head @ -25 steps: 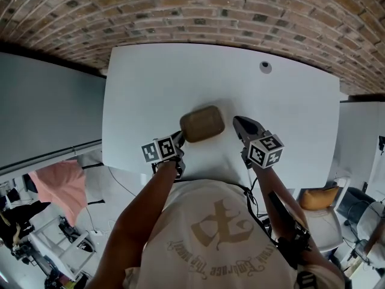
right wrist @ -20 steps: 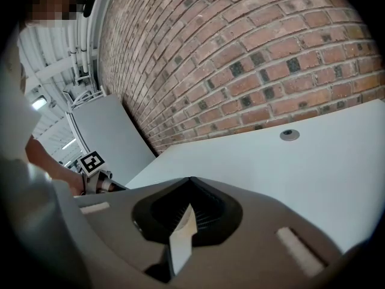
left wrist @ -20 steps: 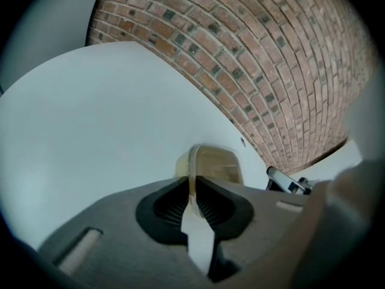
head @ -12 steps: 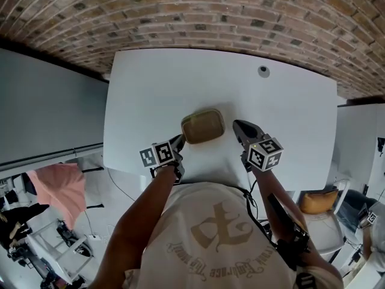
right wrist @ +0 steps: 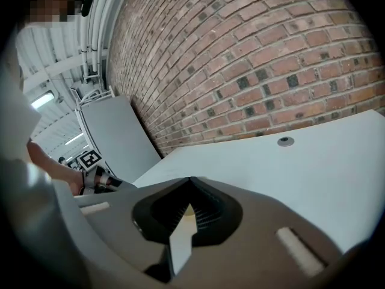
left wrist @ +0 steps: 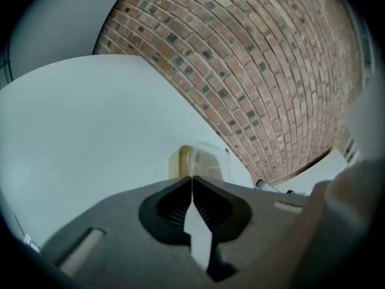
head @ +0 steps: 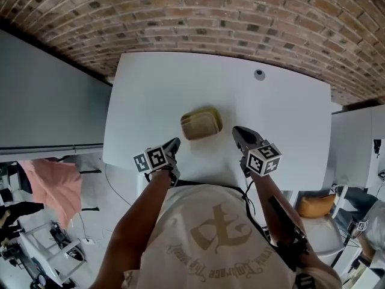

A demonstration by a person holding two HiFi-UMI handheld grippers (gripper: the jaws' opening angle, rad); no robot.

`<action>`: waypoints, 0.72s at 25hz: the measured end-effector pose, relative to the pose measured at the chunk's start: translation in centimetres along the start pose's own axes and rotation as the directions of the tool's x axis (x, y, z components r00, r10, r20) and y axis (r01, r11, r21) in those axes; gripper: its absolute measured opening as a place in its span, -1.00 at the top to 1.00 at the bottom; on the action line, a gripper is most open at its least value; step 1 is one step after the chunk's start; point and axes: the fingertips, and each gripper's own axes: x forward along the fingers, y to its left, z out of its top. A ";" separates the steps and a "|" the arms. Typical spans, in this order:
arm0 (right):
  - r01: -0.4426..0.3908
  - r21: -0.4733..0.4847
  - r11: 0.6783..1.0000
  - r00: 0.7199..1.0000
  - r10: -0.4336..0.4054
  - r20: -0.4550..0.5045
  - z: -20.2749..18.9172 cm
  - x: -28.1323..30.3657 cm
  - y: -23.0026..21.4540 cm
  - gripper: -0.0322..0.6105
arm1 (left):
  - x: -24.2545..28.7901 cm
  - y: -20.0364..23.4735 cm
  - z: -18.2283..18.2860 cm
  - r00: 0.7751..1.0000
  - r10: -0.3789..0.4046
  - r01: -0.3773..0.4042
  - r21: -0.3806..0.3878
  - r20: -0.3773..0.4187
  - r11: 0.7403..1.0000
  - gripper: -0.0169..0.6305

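A clear plastic box (head: 201,124) with tan contents lies on the white table (head: 150,89), a little nearer than its middle. My left gripper (head: 174,143) sits just short of the box's near left corner, apart from it. In the left gripper view the jaws are shut with nothing between them (left wrist: 192,184), and the box (left wrist: 206,163) lies just beyond the tips. My right gripper (head: 237,131) hovers to the right of the box, not touching it. Its jaws are also shut and empty (right wrist: 190,184).
A small round grommet (head: 259,74) is set in the table near the far right, also the grommet (right wrist: 285,141) in the right gripper view. A brick wall (head: 198,11) runs behind the table. A grey partition (head: 42,95) stands at the left. Another desk (head: 355,137) adjoins at the right.
The left gripper had the box's rim pinched between its jaws; it has let go and drawn back. The box now lies flat on the table. The right gripper has barely moved.
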 end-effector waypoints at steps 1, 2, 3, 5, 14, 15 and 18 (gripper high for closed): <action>-0.001 -0.002 1.000 1.000 0.001 0.000 -0.2 -0.3 0.2 0.88 | -0.4 0.0 -0.1 1.000 -0.004 0.004 -0.003 0.010 1.000 0.91; -0.002 -0.003 1.000 1.000 0.002 0.001 -0.3 -0.7 0.3 0.88 | -0.8 0.0 -0.2 1.000 -0.007 0.007 -0.008 0.020 1.000 0.91; -0.004 -0.005 1.000 1.000 0.004 0.001 -0.5 -1.0 0.4 0.88 | -1.2 0.0 -0.3 0.999 -0.010 0.011 -0.012 0.031 1.000 0.91; -0.007 -0.008 1.000 1.000 0.007 0.001 -0.7 -1.5 0.7 0.88 | -2.0 0.0 -0.4 0.999 -0.015 0.016 -0.022 0.052 1.000 0.91; -0.007 -0.029 1.000 1.000 0.007 0.018 -1.3 -2.9 2.0 0.88 | -4.9 0.5 -0.6 0.994 -0.030 0.036 -0.053 0.108 0.998 0.91; -0.006 -0.030 1.000 1.000 0.007 0.020 -1.4 -3.1 2.2 0.88 | -5.2 0.7 -0.7 0.993 -0.032 0.038 -0.055 0.110 0.998 0.91; -0.001 -0.040 0.999 1.000 0.002 0.027 -1.6 -3.7 2.9 0.88 | -6.1 1.0 -0.9 0.992 -0.041 0.048 -0.060 0.117 0.997 0.91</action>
